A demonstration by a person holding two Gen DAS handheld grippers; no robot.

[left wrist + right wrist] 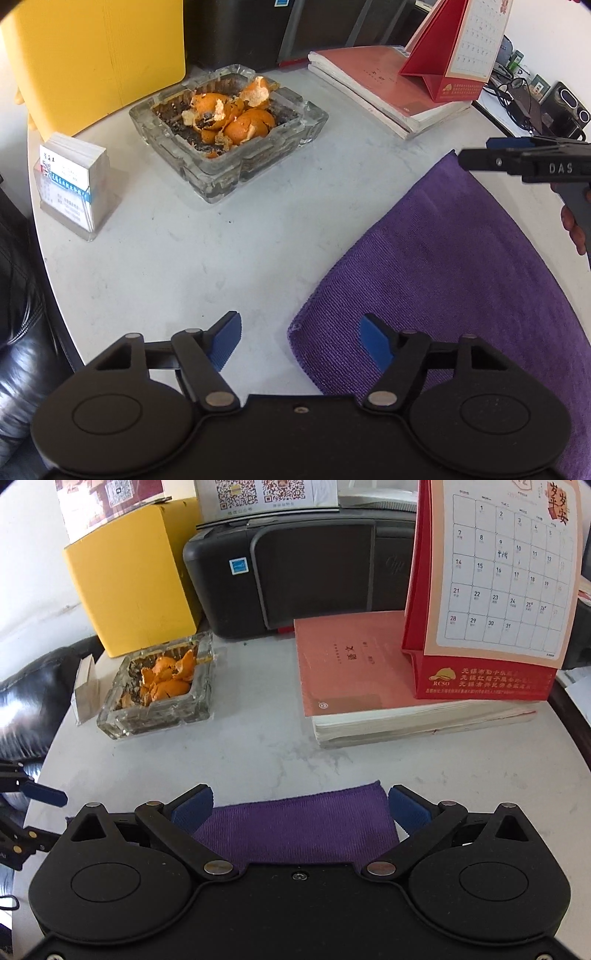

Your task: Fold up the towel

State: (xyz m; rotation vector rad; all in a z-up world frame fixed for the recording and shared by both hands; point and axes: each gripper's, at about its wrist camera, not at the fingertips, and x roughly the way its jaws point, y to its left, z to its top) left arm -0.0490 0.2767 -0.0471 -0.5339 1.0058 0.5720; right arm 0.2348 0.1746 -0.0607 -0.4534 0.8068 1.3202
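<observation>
Left wrist view shows the purple towel [443, 280] flat on the white table [184, 258], left gripper [301, 341] and right gripper [299, 808] both spread, apparently poised to pinch its edges

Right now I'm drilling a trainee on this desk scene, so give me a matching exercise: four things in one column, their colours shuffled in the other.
Things:
1. towel
2. box
3. calendar stand
4. printer

Colours:
A. red
B. black
C. purple
D. yellow

Pairs: 1-C, 2-D, 3-A, 4-B
</observation>
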